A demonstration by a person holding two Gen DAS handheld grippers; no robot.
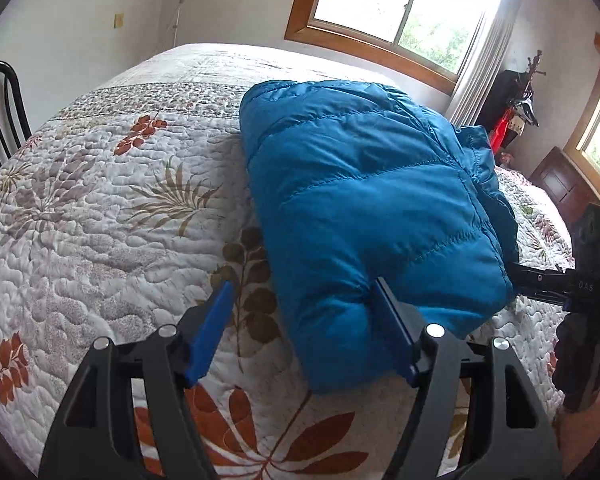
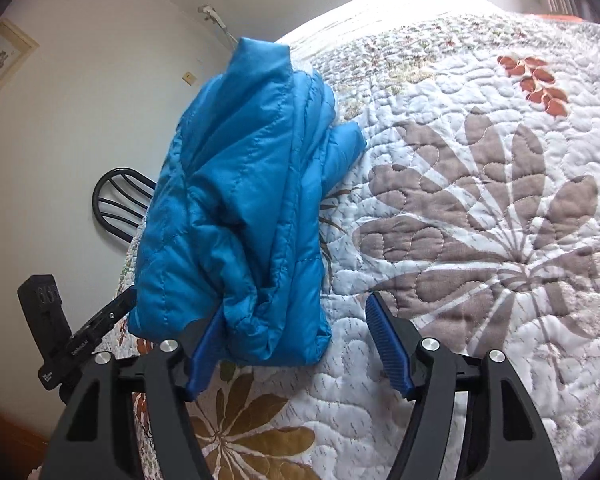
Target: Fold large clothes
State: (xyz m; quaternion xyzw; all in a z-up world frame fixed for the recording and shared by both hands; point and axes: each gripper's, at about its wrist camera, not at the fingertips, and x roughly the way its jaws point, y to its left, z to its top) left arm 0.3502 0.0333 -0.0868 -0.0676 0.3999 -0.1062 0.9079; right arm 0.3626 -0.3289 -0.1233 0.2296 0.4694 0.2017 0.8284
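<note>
A blue quilted puffer jacket (image 1: pixel 360 200) lies folded into a thick bundle on the floral quilted bed (image 1: pixel 100 220). My left gripper (image 1: pixel 303 285) is open at the bundle's near left corner; its right finger (image 1: pixel 396 332) rests against the fabric and its left finger stands over bare quilt. In the right wrist view the same jacket (image 2: pixel 236 208) shows its layered right edge. My right gripper (image 2: pixel 296 308) is open there. Its left finger (image 2: pixel 204 356) touches the bundle's near corner, and the right finger is over the quilt (image 2: pixel 480 200). Neither gripper pinches the fabric.
A black metal chair (image 1: pixel 0 112) stands at the bed's left side, also the chair (image 2: pixel 120 200) behind the jacket. A wood-framed window (image 1: pixel 400 0) and curtain are beyond the bed, with a coat stand (image 1: pixel 520 108) and dark wooden furniture (image 1: pixel 560 184) to the right.
</note>
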